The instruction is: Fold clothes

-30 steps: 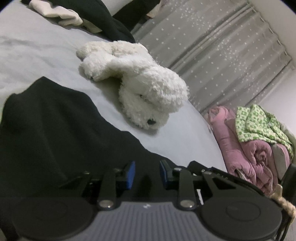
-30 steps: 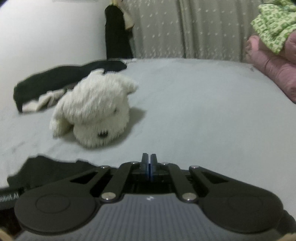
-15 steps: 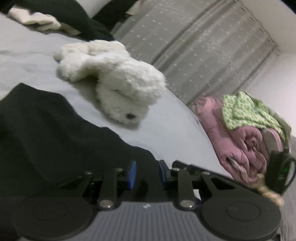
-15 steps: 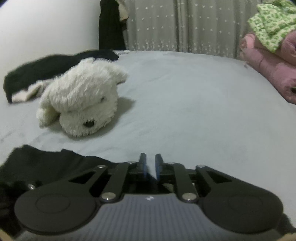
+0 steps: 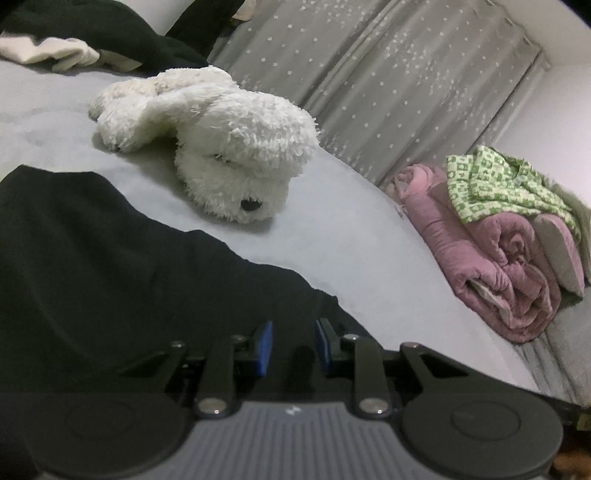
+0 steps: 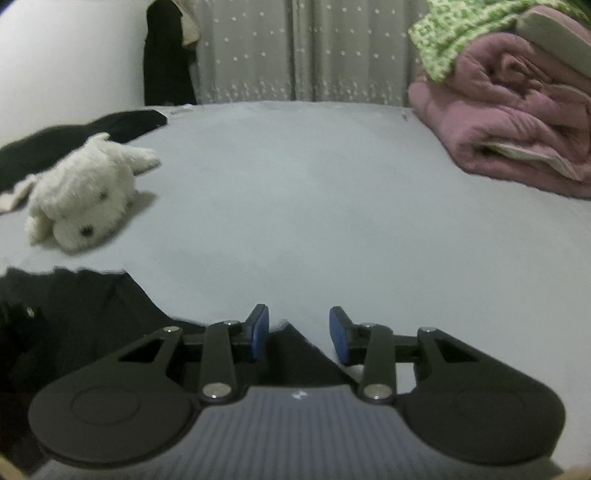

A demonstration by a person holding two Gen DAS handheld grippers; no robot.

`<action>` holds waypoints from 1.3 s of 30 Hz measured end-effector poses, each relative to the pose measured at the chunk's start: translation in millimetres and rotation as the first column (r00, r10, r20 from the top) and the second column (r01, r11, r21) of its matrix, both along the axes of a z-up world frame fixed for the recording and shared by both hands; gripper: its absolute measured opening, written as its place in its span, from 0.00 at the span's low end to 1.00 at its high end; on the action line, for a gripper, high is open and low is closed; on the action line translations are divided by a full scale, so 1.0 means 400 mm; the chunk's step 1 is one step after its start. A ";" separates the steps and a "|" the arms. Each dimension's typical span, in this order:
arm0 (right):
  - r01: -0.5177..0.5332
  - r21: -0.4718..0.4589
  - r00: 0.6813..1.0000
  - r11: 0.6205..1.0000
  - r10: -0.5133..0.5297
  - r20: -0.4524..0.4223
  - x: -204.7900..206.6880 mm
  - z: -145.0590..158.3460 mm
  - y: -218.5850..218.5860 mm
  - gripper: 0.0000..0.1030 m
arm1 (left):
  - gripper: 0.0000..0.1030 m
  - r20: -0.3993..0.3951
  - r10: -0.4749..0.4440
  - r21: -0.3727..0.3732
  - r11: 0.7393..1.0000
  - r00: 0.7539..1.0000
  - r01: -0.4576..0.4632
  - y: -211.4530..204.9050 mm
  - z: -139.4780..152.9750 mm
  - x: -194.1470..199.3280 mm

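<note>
My left gripper (image 5: 293, 345) is hanging low over the black garment (image 5: 110, 280), blue pads parted by a narrow gap and gripping nothing. The dark cloth is filling the left view from nine o'clock down to six, its edge running diagonally toward my fingers across the pale grey bed sheet (image 5: 351, 251).

My right gripper (image 6: 298, 334) is standing wider apart, also empty. A pointed corner of the same black garment (image 6: 92, 314) is lying just under the gap between its pads, with the rest spreading away at eight o'clock.

The white plush dog (image 5: 221, 147) is sprawling at twelve o'clock in the left view, nose toward me, close beyond the cloth edge; from the right it is sitting smaller at ten o'clock (image 6: 81, 195).

Only the left view is showing a white piece (image 5: 51, 53) on the dark heap at eleven o'clock. Only the right is showing dark clothing hanging (image 6: 166, 55) by the curtain (image 6: 295, 48).

The rolled pink blanket (image 6: 509, 122) with the green patterned cloth (image 6: 461, 26) on top is sitting at two o'clock on the right, three o'clock on the left.
</note>
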State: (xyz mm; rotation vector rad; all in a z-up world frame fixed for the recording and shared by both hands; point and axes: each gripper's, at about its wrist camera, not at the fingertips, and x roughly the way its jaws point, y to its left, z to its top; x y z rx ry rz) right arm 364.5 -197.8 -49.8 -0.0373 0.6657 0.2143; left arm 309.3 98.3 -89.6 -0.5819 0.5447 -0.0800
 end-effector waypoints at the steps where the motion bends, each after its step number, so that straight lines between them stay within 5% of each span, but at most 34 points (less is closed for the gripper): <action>1: 0.005 0.001 1.000 1.000 -0.005 -0.008 -0.001 -0.008 -0.009 0.39 | 0.25 0.000 0.000 0.007 1.000 1.000 0.000 -0.002 0.000 0.000; 3: 0.010 0.008 1.000 1.000 -0.010 -0.028 -0.001 -0.025 -0.021 0.37 | 0.25 0.000 0.001 0.011 1.000 1.000 -0.001 -0.003 0.000 -0.001; 5: -0.009 0.016 0.999 1.000 0.009 -0.031 -0.005 -0.035 -0.018 0.06 | 0.25 0.000 0.002 0.014 1.000 1.000 -0.002 -0.004 0.000 -0.002; 9: 0.011 -0.123 0.999 0.992 -0.005 0.051 -0.013 -0.020 0.036 0.02 | 0.25 0.009 0.005 0.022 1.000 1.000 -0.005 -0.007 0.003 -0.005; 15: 0.054 -0.160 0.998 0.986 -0.048 0.046 0.056 -0.044 0.064 0.01 | 0.25 0.004 0.003 0.043 0.999 1.000 -0.003 -0.014 0.003 -0.003; 21: 0.074 -0.133 0.996 0.988 -0.066 0.067 0.016 -0.036 0.038 0.05 | 0.25 -0.001 0.005 0.043 0.999 1.000 -0.005 -0.015 0.002 -0.002; 26: 0.141 -0.005 0.985 0.990 -0.140 0.102 -0.084 0.045 -0.058 0.39 | 0.25 -0.002 0.007 0.052 0.999 1.000 -0.007 -0.019 0.001 -0.001; 33: 0.250 0.179 0.966 0.952 -0.257 0.017 -0.267 0.077 -0.204 0.39 | 0.25 -0.001 0.016 0.056 0.998 1.000 -0.016 -0.022 -0.001 -0.002; 39: 0.344 0.213 0.939 0.915 -0.338 -0.065 -0.343 0.086 -0.279 0.39 | 0.25 0.021 0.002 0.080 0.997 1.000 -0.004 -0.036 0.013 -0.009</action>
